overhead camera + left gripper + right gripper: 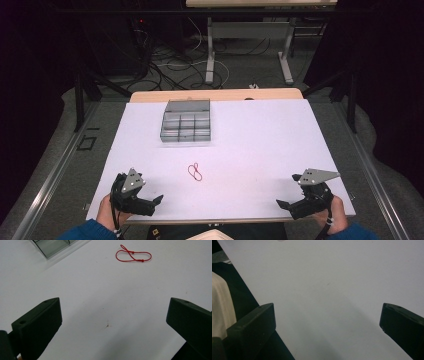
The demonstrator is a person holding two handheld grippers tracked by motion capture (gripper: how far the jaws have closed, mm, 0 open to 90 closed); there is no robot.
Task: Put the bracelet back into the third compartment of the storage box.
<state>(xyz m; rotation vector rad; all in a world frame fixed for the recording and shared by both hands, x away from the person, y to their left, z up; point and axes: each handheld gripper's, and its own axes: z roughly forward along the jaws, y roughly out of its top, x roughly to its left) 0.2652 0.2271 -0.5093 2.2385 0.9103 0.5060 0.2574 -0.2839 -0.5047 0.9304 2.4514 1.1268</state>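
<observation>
The high view takes in the grey compartmented plastic tray [186, 127]; the thin red looped string [194, 171] lies mid-bench, long axis running nearly toward it. Both grippers' jaws gape apart, empty

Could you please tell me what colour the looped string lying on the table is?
The looped string is red; it shows best in the left gripper view.

A thin red cord loop [194, 171] lies on matt white paper [260, 140]; the compartment box [186, 121] looks like glossy clear plastic.
</observation>
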